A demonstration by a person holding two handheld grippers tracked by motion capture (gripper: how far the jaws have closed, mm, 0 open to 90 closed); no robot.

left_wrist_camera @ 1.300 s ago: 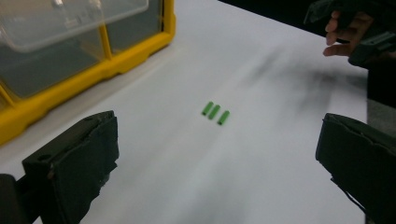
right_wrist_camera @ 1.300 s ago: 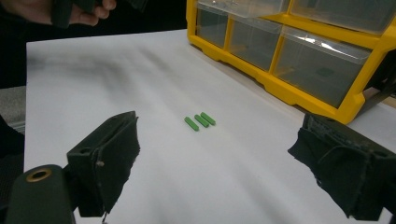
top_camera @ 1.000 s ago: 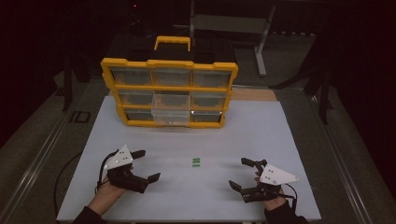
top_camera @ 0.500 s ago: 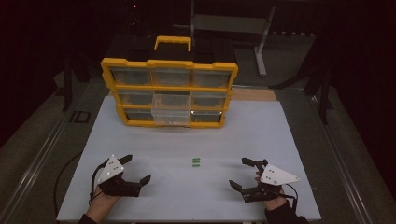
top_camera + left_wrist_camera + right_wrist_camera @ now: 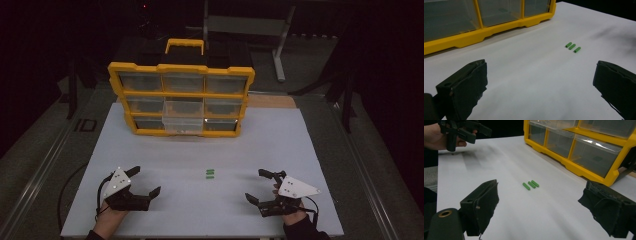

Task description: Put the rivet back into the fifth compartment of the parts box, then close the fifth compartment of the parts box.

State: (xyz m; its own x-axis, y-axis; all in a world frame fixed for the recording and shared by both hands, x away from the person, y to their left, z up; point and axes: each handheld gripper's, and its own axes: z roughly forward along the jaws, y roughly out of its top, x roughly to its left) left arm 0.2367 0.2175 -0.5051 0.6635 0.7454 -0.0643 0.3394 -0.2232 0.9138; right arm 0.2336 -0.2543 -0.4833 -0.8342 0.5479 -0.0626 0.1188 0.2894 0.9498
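Three small green pegs (image 5: 210,173) lie side by side on the white table top (image 5: 200,150), midway between my hands; they also lie ahead in the left gripper view (image 5: 573,47) and the right gripper view (image 5: 530,184). My left gripper (image 5: 145,181) rests low at the front left, open and holding nothing. My right gripper (image 5: 260,186) sits at the front right, open too, jaws wide apart. A yellow drawer organizer (image 5: 181,99) with clear drawers stands at the back; one middle drawer (image 5: 183,120) is pulled out a little.
The organizer's yellow frame (image 5: 486,35) runs across the far side of the left gripper view and at right in the right gripper view (image 5: 584,170). The other hand and its gripper (image 5: 461,131) are seen far off. Dark floor surrounds the table.
My left gripper has drawn back toward the table's front edge and lowered, its jaws now pointing right. The right gripper has barely moved.
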